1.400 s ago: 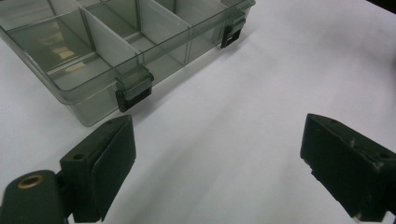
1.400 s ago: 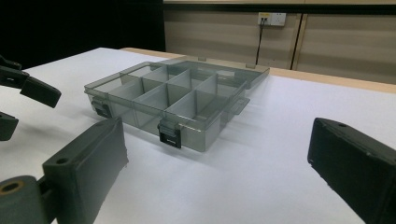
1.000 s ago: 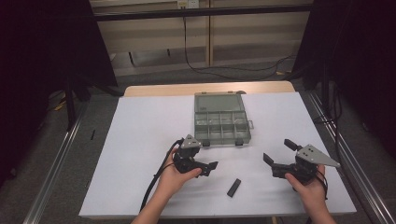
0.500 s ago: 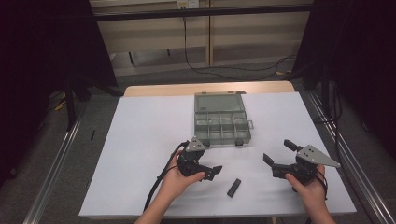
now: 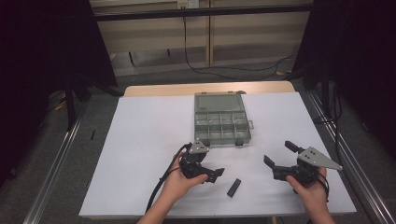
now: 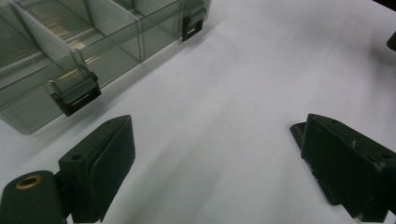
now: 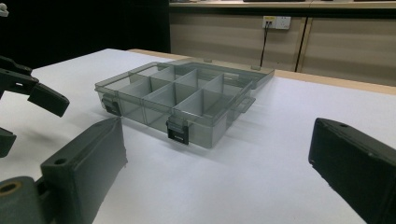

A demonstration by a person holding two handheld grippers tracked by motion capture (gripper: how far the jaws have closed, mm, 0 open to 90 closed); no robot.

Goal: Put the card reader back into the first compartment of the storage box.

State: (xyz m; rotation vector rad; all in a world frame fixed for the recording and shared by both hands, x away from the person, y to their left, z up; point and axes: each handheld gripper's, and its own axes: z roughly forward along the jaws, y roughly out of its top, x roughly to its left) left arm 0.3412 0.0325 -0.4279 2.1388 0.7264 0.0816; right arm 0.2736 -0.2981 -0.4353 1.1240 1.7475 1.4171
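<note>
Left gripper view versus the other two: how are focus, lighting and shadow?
Left gripper view: the tongs look soft up close, the organizer box and its latch sharper; faint shadows on the white table. Right gripper view: box crisp, even light, dark background upper left. High view: dim, black surroundings, table evenly lit, no glare.

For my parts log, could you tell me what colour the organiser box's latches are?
Black latches, clearest in the right gripper view.
</note>
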